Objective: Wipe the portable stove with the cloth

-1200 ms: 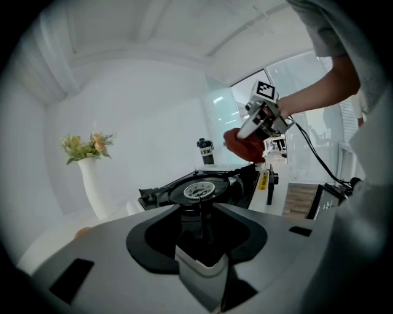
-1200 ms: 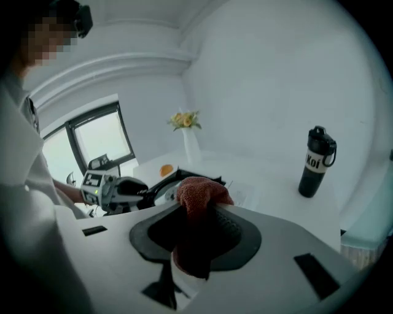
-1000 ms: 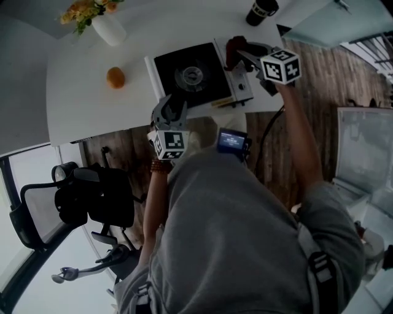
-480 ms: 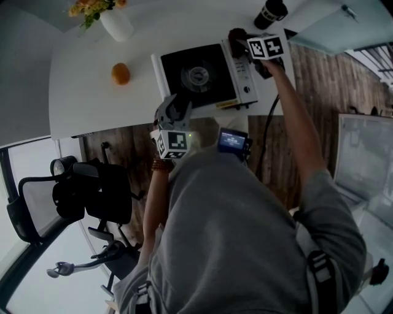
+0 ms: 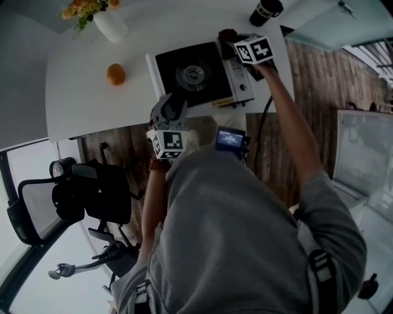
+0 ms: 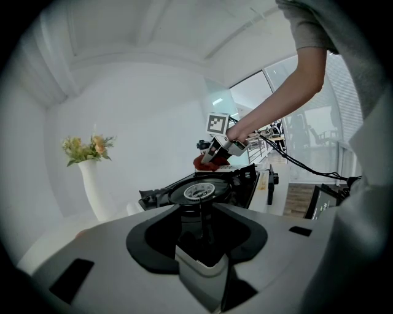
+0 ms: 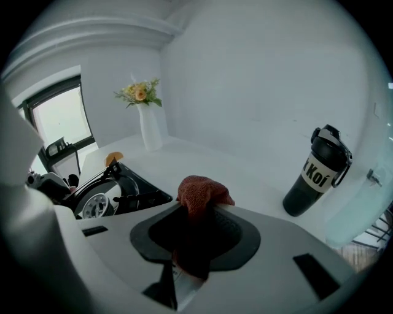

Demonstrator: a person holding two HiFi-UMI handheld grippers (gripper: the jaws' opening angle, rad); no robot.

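Two grippers are in play. The right gripper (image 5: 233, 42) is clamped on the red cloth (image 7: 200, 194), with the stove (image 5: 195, 72) just to its left. The left gripper (image 5: 170, 108) hangs with jaws apart and empty, the stove's near edge directly ahead of it.

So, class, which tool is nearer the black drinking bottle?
Right. The right tool, gripping the dark red cloth, is at the black portable stove's far corner near the black drinking bottle; the left tool is at the stove's near edge.
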